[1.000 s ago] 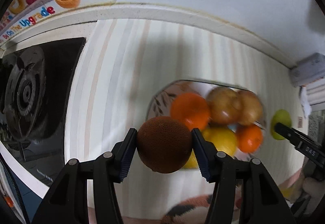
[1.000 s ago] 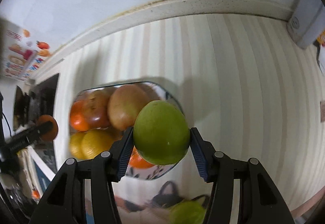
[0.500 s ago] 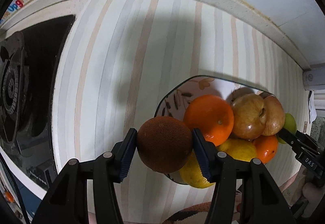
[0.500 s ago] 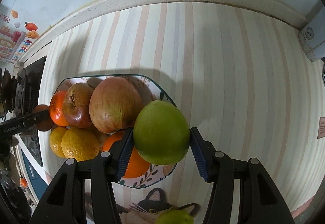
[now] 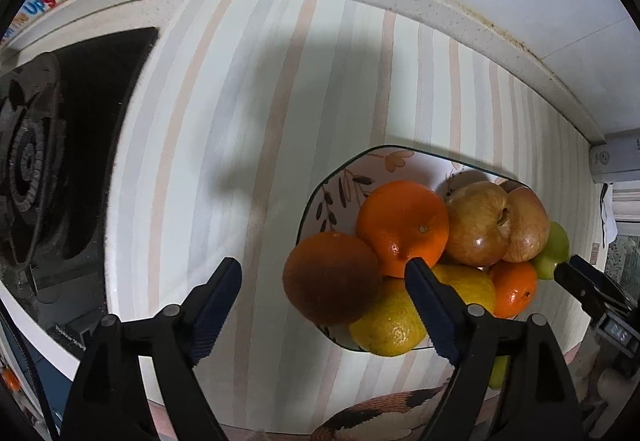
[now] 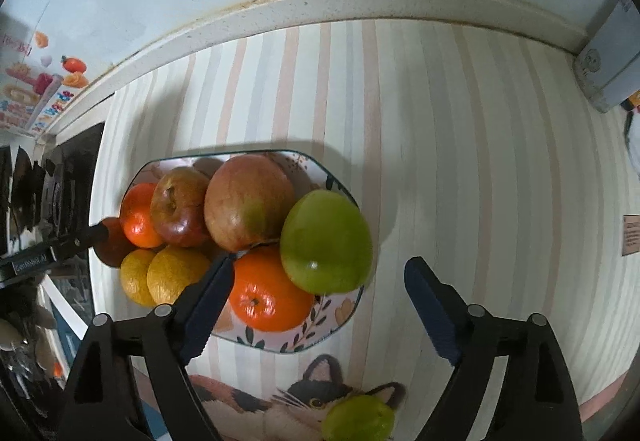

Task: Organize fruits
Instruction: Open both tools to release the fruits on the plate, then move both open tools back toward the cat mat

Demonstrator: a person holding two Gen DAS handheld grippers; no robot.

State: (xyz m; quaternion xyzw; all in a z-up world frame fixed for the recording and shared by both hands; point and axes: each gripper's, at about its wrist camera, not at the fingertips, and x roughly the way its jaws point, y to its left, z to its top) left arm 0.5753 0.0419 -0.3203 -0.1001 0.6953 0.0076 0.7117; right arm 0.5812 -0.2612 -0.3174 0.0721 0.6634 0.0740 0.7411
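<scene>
Spreading its jaws over the striped counter in the left wrist view, the left gripper is opening, its dark blue pads no longer pressing the brown-skinned orange, which is sitting between them at the left rim of the floral plate in the lower right of the frame. Behind it a bright orange, two reddish apples and a yellow citrus are crowding the plate, while the tip of the other tool is reaching in beside a green fruit at the far right edge. A black stove burner is filling the left edge.

In the right wrist view the right gripper is likewise opening, pads standing clear of the green apple, which is resting at the plate's right rim in the centre of the frame, leaning on an orange and a large apple. A second green fruit is lying on a cat-print mat at the bottom edge
</scene>
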